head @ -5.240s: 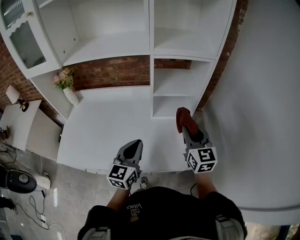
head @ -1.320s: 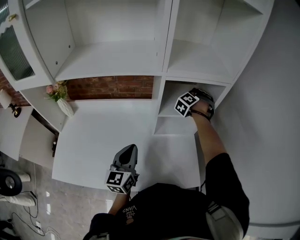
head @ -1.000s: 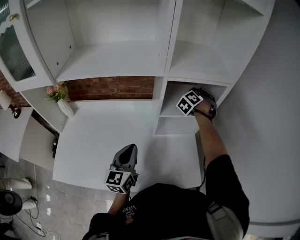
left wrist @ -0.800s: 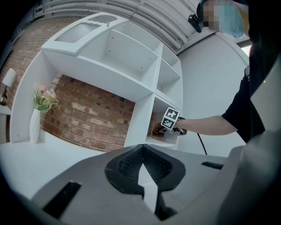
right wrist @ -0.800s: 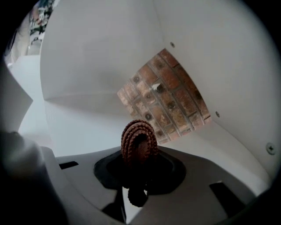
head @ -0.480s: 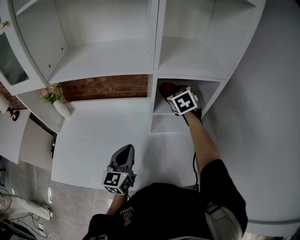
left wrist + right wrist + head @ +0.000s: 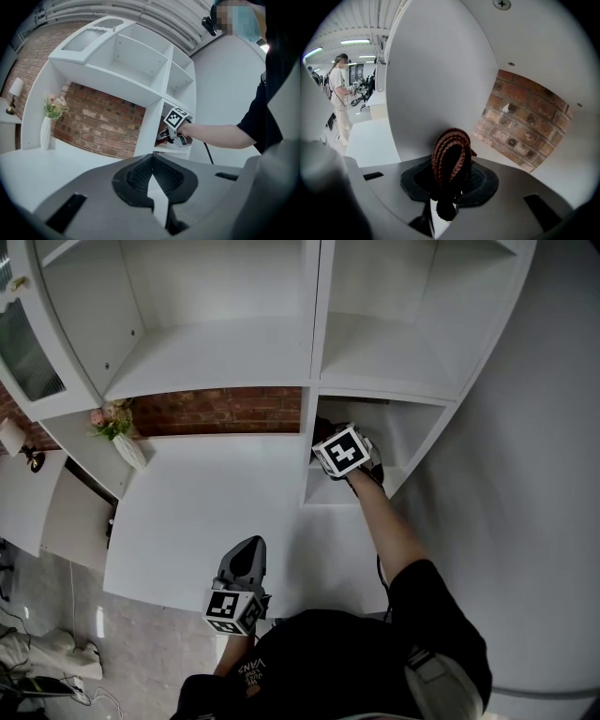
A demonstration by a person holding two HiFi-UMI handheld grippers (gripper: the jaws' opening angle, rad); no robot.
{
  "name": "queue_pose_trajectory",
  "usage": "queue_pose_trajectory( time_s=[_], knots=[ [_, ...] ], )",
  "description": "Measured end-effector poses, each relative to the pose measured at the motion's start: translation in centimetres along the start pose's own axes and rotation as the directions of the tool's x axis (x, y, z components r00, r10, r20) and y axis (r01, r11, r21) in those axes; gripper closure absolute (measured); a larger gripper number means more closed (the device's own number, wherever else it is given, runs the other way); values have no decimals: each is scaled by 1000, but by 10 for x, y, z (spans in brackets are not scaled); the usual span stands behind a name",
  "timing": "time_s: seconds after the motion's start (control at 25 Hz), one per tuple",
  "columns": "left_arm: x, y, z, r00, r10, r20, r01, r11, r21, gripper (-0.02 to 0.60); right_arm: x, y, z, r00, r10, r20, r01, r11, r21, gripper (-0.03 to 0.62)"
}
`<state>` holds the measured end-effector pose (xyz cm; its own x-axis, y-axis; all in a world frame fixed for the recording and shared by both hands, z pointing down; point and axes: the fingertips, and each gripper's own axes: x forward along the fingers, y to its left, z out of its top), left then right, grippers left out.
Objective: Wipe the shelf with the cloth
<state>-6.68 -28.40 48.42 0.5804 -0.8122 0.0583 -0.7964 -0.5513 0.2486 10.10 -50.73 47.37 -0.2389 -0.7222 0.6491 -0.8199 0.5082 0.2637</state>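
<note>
White shelving over brick backing [image 7: 520, 126]. Right claw [image 7: 449, 190] is reaching into the small shelf cubby [image 7: 403, 432] and clamping a folded reddish-brown cloth [image 7: 451, 152] close to the left divider [image 7: 440, 79]. Left claw [image 7: 152, 180] is hanging closed and empty over the tabletop [image 7: 206, 502]. Risks as I'm judging them:
- Only a narrow loop is sticking out, so dragging could be tugging it free.
- Bare claw could be scraping paint.
- Marker cube [image 7: 341, 450] could be knocking the divider.

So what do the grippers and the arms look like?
The left gripper and right gripper are grey, with dark ribbed pads inside the jaws. Each carries a white cube printed with black square markers. A black cable trails from the right one. The person wears a black short-sleeved T-shirt.
</note>
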Motion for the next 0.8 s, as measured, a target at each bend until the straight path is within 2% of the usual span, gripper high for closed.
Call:
queue_pose_trajectory(
  time_s=[0.24,0.4,0.52,0.64,0.72,0.8],
  knots=[
    [0,-4,-3,1000,-6,-9,6,1000,-8,574,-7,-19,-9,994,-111,-23,108,987,-115,503],
    [5,-6,-11,999,-31,-18,30,999,-16,574,-18,-43,-29,983,-172,-60,164,980,-115,503],
    [10,-11,-13,998,-60,-24,60,998,-19,574,-30,-66,-48,965,-243,-102,230,965,-124,503],
    [17,-17,-14,995,-95,-27,94,995,-20,574,-44,-89,-70,928,-339,-158,312,935,-170,503],
    [22,-23,-16,992,-118,-33,117,993,-20,574,-54,-104,-86,878,-435,-202,381,888,-256,503],
    [26,-28,-17,989,-141,-39,141,990,-20,574,-62,-116,-98,815,-529,-236,432,826,-363,503]
  ],
)
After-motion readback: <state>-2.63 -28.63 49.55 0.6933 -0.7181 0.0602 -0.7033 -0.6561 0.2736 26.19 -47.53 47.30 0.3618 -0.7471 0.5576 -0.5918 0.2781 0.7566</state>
